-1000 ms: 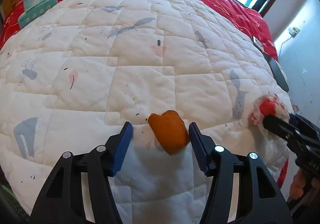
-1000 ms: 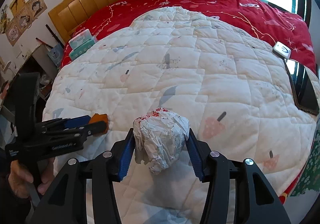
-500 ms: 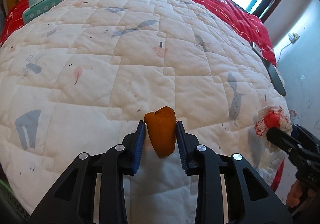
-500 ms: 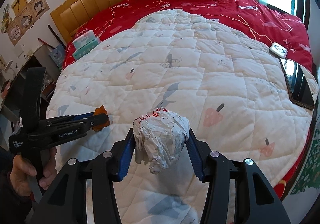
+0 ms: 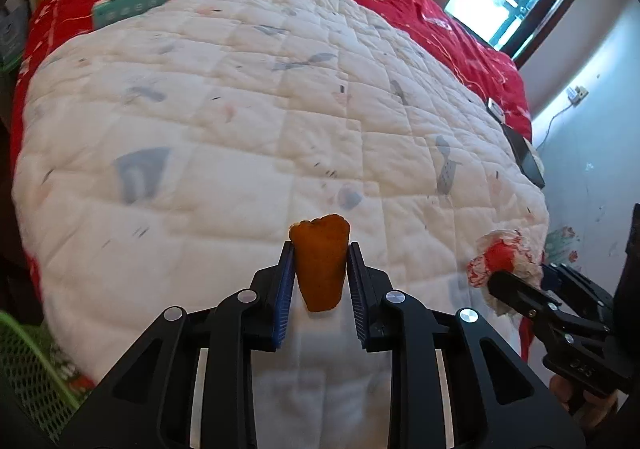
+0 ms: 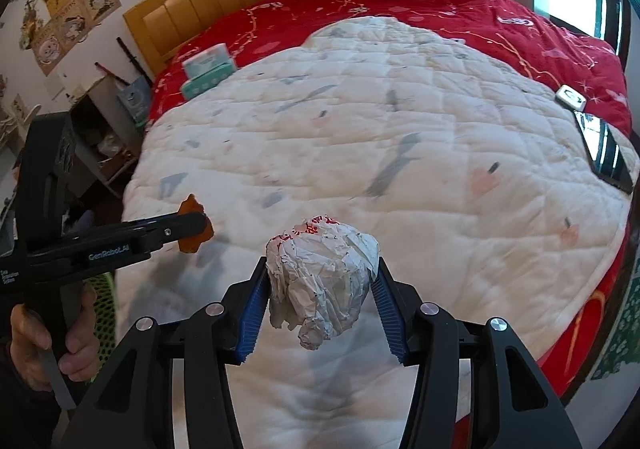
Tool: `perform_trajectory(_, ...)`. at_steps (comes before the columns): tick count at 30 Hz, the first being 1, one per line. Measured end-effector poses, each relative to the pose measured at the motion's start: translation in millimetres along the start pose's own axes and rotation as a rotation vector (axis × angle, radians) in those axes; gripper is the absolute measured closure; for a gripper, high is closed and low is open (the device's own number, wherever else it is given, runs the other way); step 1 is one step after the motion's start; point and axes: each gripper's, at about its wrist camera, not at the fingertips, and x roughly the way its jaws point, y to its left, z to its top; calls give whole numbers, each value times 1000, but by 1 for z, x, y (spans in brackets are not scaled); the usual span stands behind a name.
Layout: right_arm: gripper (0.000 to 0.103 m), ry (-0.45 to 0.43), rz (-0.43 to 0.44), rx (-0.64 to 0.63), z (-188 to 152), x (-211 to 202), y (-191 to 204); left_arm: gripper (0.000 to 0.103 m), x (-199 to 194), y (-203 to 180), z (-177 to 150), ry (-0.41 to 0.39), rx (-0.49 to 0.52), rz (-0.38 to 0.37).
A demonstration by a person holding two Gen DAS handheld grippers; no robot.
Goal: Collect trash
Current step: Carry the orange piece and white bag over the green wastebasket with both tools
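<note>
My left gripper (image 5: 319,261) is shut on an orange peel piece (image 5: 320,265) and holds it above the near edge of the white quilt (image 5: 248,121). The same peel (image 6: 195,223) shows in the right wrist view, clamped in the left gripper (image 6: 192,227). My right gripper (image 6: 322,285) is shut on a crumpled white paper ball with red print (image 6: 320,281), held above the quilt (image 6: 400,153). In the left wrist view the paper ball (image 5: 504,261) and the right gripper (image 5: 516,281) are at the right.
A green mesh basket (image 5: 28,373) sits at the lower left beside the bed, also seen in the right wrist view (image 6: 105,313). Tissue packs (image 6: 208,69) lie near the headboard. A tablet (image 6: 608,153) and small white device (image 6: 570,97) lie at the right edge.
My left gripper closed on the orange peel and lifted it off the quilt, pulling back toward the bed's near edge. My right gripper kept holding the paper ball.
</note>
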Motion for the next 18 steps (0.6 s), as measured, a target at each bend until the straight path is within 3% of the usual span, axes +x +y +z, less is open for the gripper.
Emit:
perform_trajectory(12, 54, -4, 69, -45, -31, -14, 63, 78, -93, 60, -60, -120, -98, 53)
perform_trajectory(18, 54, 7, 118, -77, -45, -17, 98, 78, -134, 91, -95, -157, -151, 138)
